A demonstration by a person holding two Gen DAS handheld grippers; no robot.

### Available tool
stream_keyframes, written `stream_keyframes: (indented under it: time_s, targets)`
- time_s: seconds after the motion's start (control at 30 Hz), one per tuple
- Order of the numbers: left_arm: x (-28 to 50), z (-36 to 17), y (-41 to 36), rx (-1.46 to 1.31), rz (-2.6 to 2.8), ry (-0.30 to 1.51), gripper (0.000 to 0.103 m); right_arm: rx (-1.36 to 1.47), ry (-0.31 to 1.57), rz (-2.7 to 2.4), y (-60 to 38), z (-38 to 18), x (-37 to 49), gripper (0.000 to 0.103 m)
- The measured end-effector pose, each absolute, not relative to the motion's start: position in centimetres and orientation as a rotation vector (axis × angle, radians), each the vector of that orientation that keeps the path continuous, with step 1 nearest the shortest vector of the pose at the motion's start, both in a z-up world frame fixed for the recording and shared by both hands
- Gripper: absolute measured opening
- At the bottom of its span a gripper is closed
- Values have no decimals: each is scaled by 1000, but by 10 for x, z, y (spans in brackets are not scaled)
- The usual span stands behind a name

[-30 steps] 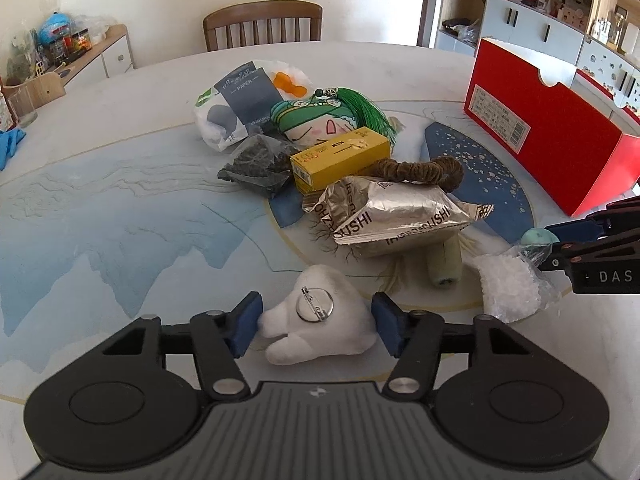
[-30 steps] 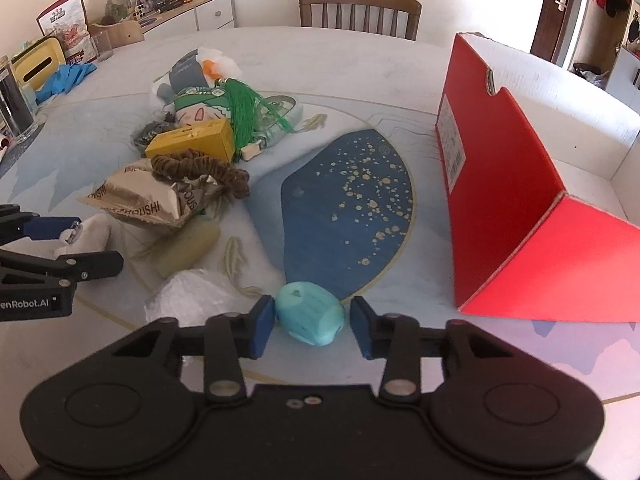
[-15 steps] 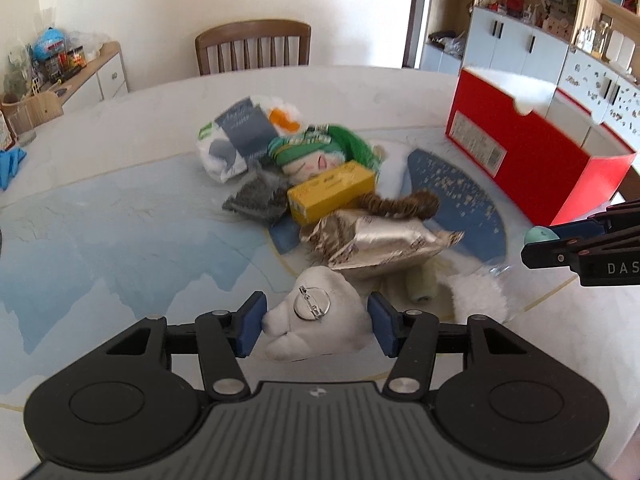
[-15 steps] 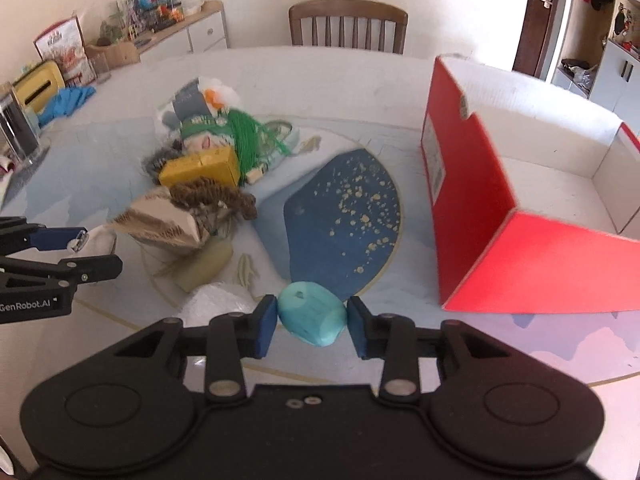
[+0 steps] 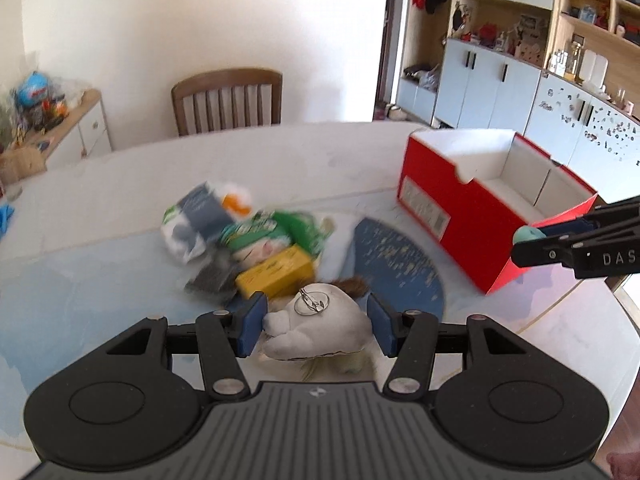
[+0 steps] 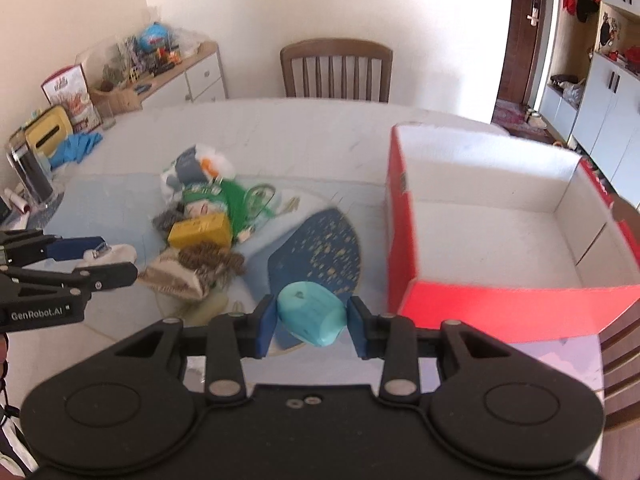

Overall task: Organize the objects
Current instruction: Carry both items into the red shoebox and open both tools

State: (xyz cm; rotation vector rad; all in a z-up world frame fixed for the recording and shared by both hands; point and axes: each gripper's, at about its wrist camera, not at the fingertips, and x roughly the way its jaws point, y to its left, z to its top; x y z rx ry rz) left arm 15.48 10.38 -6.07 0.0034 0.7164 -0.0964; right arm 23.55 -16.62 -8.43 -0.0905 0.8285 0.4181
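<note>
Both tongs are being raised off the counter [image 6: 304, 128] since the earlier frames, each with its item lifted clear of the surface and the pile seen from higher up.

Item 1: white plush toy [image 5: 318, 330], with a metal pin badge on top, is being gripped by the left tongs [image 5: 316, 326]; both blue pads are pressing its sides, and it is being carried above the counter, at 6 o'clock of the pile.

Item 2: turquoise soft lump [image 6: 312, 312] is being clamped between the pads of the right tongs [image 6: 312, 320], and is being held in the air just at 9 o'clock of the red box [image 6: 516, 304].

Item 3: red box, open-topped and white inside, is being shown with nothing in it as far as can be seen; it is standing at 3 o'clock of the pile.

Item 4: pile still lying on the counter: yellow carton [image 6: 200, 230], green-haired doll [image 6: 216, 200], foil packet [image 6: 172, 278], brown coil [image 6: 208, 258], white printed bag [image 6: 188, 168].

Progress, as judged: an early stage is being reached. Two items are being carried, none is being stored yet, and most of the pile is waiting.
</note>
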Motion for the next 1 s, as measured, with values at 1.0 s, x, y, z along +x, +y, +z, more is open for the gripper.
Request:
stream_keyframes:
  time_s: [1.0]
  targets:
    - [297, -38, -104, 141, -235, 718, 55, -100, 822, 358, -338, -90, 335, 36]
